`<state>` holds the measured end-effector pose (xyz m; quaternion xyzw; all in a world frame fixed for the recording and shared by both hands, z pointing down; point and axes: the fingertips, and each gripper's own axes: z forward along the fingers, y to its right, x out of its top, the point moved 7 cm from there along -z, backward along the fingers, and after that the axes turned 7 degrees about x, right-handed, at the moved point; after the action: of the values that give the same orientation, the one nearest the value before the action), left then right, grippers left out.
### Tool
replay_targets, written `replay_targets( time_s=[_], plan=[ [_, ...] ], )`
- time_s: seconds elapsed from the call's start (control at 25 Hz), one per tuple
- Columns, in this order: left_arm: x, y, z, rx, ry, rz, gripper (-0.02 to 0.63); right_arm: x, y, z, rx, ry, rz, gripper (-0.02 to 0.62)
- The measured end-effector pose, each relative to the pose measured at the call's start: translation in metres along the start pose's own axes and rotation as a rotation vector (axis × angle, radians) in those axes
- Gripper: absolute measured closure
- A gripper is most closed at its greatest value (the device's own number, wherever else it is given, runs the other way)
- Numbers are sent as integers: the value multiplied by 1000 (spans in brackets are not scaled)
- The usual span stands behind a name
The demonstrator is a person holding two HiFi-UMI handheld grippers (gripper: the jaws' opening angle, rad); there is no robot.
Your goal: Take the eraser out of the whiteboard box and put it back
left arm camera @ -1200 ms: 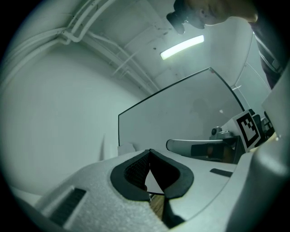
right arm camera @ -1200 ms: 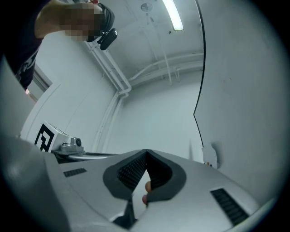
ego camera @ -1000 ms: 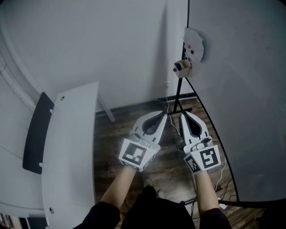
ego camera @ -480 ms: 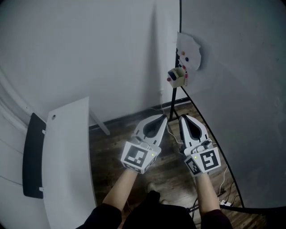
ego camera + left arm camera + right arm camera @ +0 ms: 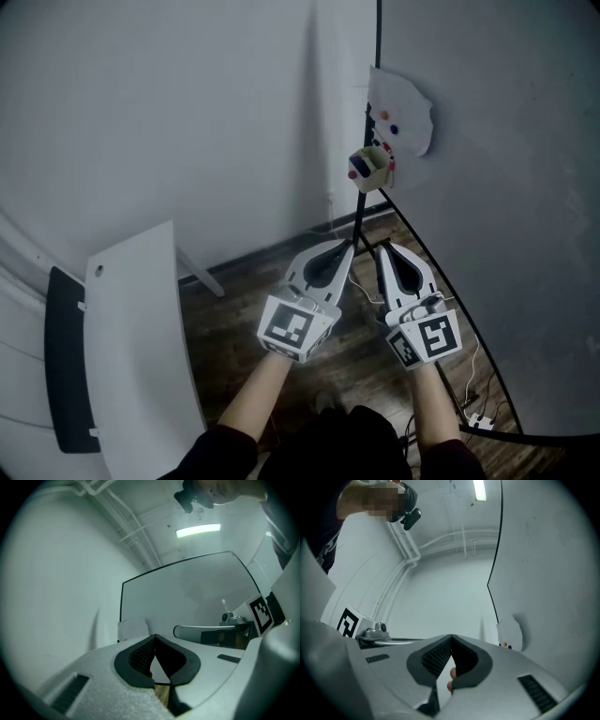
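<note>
Lower centre, our left gripper [image 5: 339, 249] and right gripper [image 5: 384, 251] sit side by side, both jaws closed and empty. We judge this is the reach: next we open one pair at the whiteboard box [image 5: 373, 167], upper centre on the whiteboard [image 5: 506, 187]. The eraser should be inside, but it's too small to pick out.

No legible text or numbers, only square code patterns on left cube [image 5: 296, 327], right cube [image 5: 429, 337]
</note>
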<state>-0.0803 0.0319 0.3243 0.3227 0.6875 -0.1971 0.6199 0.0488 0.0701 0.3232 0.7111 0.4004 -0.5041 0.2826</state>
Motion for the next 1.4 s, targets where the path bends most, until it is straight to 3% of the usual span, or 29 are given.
replay_targets(
  time_s=[0.32, 0.96, 1.4],
  plan=[
    [-25, -23, 37, -37, -12, -12, 601, -24, 35, 23, -55, -41, -11, 594],
    [-65, -79, 158, -22, -61, -10, 601, -70, 148, 96, -45, -74, 3, 592],
    [-83, -94, 200, -17, -90, -17, 601, -91, 187, 118, -47, -94, 38, 594]
  ],
)
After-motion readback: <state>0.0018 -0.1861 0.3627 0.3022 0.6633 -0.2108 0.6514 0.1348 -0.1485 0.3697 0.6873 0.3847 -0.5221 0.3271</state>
